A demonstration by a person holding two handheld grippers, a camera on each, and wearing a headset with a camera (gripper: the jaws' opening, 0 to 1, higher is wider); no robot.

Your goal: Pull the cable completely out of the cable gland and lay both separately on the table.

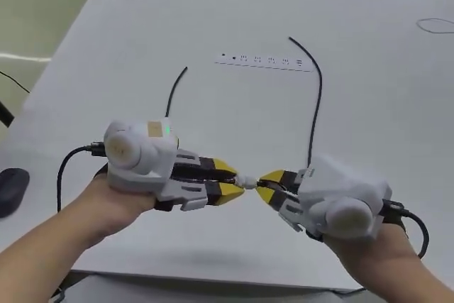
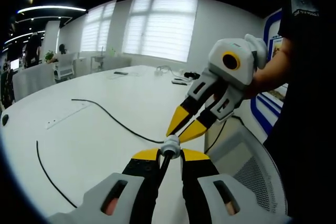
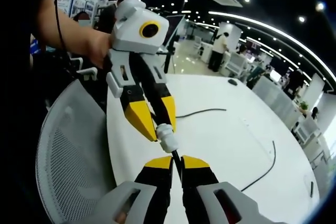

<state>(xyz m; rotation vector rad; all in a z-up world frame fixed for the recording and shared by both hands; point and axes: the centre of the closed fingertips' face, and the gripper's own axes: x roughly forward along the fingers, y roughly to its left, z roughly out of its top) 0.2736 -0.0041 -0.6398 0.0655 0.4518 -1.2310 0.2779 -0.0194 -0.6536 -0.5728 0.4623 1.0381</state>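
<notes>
Left tongs [image 1: 230, 179] are pressed together on the white cable gland [image 1: 247, 182]. Right tongs [image 1: 264, 184] meet them nose to nose, pinching the black cable [image 1: 318, 104] just where it leaves the gland. Both things hang between the tips, above the near edge of the tabletop [image 1: 369, 69]. From the right tongs the cable's length trails away over the surface. A second black stretch lies beyond the left tongs, probably the same cable's other end, though its run behind the jaws is hidden. The pull looks barely begun, since very little cable shows between the tips. To do it well, grip the gland body firmly with the left and draw the right straight along the cable's line, not sideways. If the tail proves long, regrip close to the gland, so the cable slides instead of kinking.
</notes>
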